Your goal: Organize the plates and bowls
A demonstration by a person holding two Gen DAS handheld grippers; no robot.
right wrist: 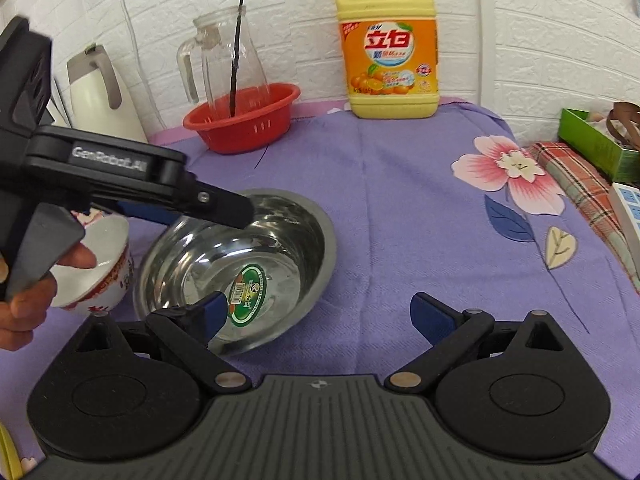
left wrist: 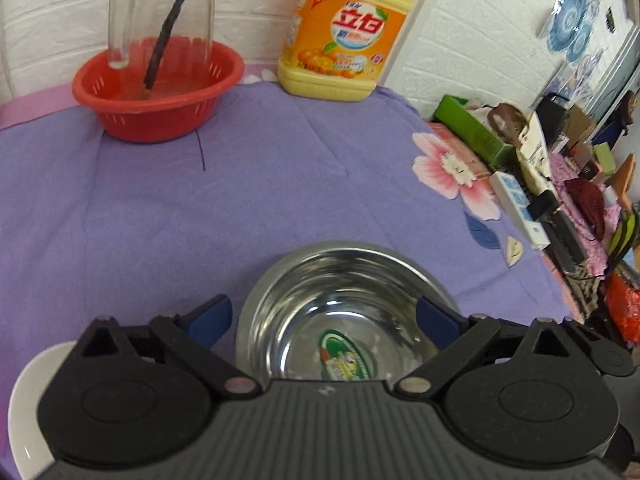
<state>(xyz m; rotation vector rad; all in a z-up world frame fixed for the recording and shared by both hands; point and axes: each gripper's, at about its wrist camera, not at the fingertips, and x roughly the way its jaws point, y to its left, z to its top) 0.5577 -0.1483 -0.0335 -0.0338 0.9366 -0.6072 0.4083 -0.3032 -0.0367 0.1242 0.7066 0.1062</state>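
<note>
One stainless-steel bowl (right wrist: 240,272) lies on the purple cloth (right wrist: 400,200), round, mirror-bright and smooth, with an oval green sticker on its floor; in the right wrist view it sits tilted, its near edge raised off the cloth. The left gripper (left wrist: 324,320) has its blue-padded fingers spread wide apart, one outside the bowl's rim at about 9 o'clock and the other over the rim at about 3 o'clock — whether either pad touches the metal cannot be told. The right gripper (right wrist: 316,316) is likewise spread apart and holds nothing; its left finger overlaps the bowl's near rim, its right finger is over bare cloth. One white ceramic bowl (right wrist: 96,268), glossy with red markings on its outer wall, stands just beside the steel bowl at its 9 o'clock, partly hidden by the hand on the left gripper's handle. Far across the cloth, at 11 o'clock from the steel bowl, sits one red plastic colander basket (right wrist: 248,124) with slotted walls, holding one clear glass jug (right wrist: 224,60) with a dark stick inside. At 1 o'clock against the white brick wall stands one yellow plastic detergent bottle (right wrist: 388,48) with an orange label — squared, with a moulded handle.
</note>
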